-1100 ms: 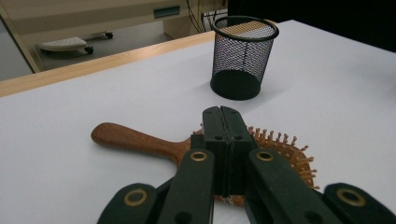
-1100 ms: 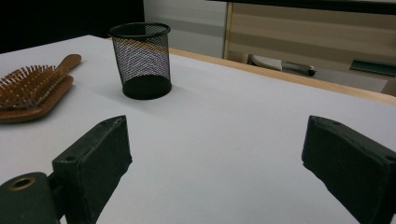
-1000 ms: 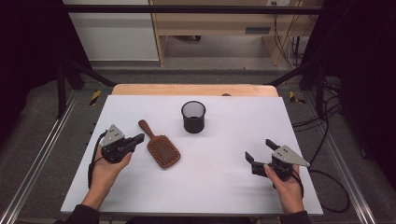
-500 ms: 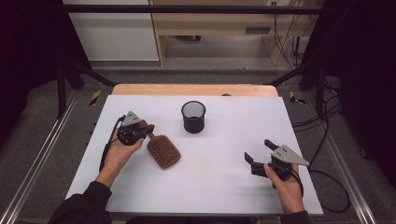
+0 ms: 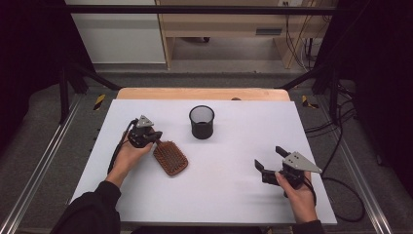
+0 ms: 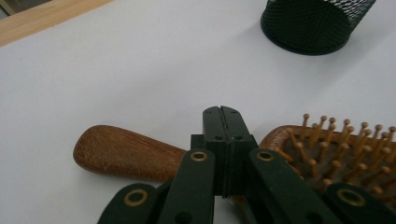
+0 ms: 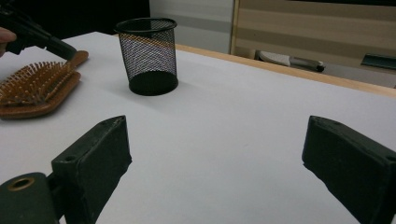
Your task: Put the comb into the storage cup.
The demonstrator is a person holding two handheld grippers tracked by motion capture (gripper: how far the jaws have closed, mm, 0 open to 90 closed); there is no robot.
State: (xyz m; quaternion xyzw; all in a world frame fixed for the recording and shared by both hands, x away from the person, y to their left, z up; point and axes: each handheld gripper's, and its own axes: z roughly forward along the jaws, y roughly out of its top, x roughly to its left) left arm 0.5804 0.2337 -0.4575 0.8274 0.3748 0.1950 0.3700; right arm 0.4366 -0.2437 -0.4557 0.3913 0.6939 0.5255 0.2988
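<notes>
Two tongs are at work: the left tongs, jaws pressed together with nothing between them, hover over the neck of the hairbrush, which lies bristles-up on the bench beside the mesh cup, probably lining up a grasp; the right tongs wait, spread wide.

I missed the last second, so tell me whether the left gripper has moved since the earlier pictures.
Yes. The left gripper went up-table and rightward, closer to the mesh cup, over the hairbrush handle.
</notes>
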